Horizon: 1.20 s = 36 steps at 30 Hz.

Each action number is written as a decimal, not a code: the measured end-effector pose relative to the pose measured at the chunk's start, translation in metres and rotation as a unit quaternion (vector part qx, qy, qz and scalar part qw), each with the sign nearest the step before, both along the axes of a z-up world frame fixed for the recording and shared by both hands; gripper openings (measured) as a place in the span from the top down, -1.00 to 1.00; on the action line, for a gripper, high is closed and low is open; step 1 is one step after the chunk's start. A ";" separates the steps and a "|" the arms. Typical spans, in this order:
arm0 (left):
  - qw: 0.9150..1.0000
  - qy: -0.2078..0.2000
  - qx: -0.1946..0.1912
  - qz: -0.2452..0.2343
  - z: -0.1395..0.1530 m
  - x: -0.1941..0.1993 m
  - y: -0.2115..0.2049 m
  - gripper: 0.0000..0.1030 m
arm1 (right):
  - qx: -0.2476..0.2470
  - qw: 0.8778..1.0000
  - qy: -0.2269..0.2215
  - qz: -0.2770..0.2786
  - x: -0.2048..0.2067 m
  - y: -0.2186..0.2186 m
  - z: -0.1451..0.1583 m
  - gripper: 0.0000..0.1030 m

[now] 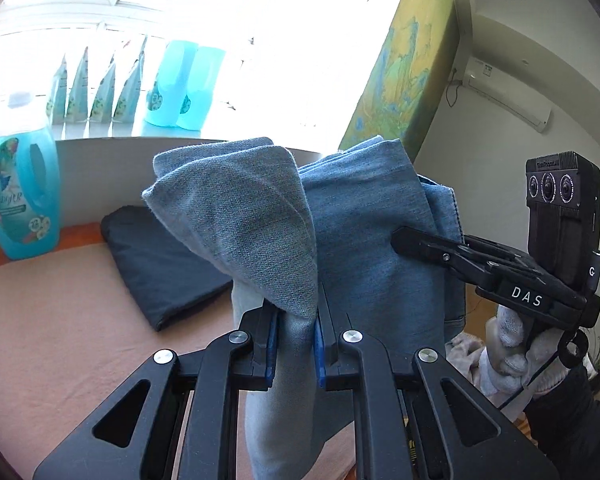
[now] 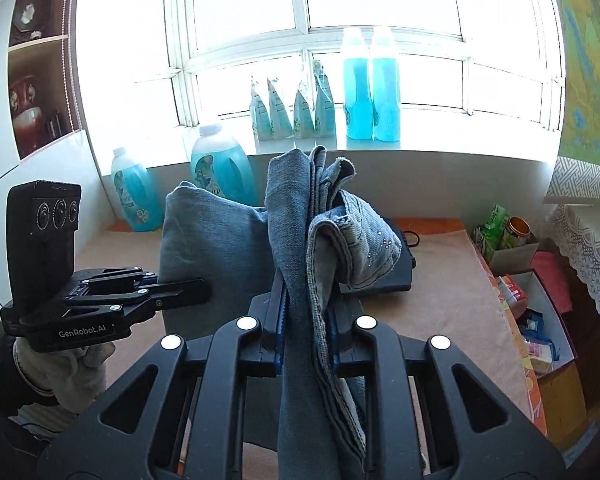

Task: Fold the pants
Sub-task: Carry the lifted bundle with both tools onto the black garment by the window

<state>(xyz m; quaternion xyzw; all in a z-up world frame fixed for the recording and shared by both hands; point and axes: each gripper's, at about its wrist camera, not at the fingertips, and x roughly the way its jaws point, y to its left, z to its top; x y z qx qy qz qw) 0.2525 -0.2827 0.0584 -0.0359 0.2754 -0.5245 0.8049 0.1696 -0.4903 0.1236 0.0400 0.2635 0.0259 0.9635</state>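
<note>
Left wrist view: your left gripper [image 1: 296,344] was clamped nearly closed on a bunched edge of the pants [image 1: 364,248], held aloft above the table [image 1: 60,340].

Right wrist view: your right gripper [image 2: 306,336] likewise pinched layered denim. Judged mid-fold; next, lower and lay the pants flat.

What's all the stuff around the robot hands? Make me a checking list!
Surface: peach-covered table.
Job's things: blue jeans, lifted off the table.
Clutter: folded dark cloth; blue bottle; boxes at the table's right.
Grippers: left gripper and right gripper both shut on the jeans.
Cables: black cord by the dark cloth.
Surroundings: bright window, pouches on the sill, painting.
</note>
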 end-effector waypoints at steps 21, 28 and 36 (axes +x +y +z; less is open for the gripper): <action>0.998 -0.030 0.010 0.056 0.017 0.127 -0.035 0.76 | -0.015 1.000 0.006 0.017 0.174 -0.026 0.003 0.67; 0.998 -0.006 0.020 0.062 -0.021 0.178 -0.059 0.76 | -0.010 0.999 0.040 0.021 0.238 -0.050 -0.038 0.67; 0.996 0.014 0.037 0.079 -0.061 0.228 -0.077 0.76 | -0.009 0.996 0.086 0.013 0.298 -0.087 -0.093 0.67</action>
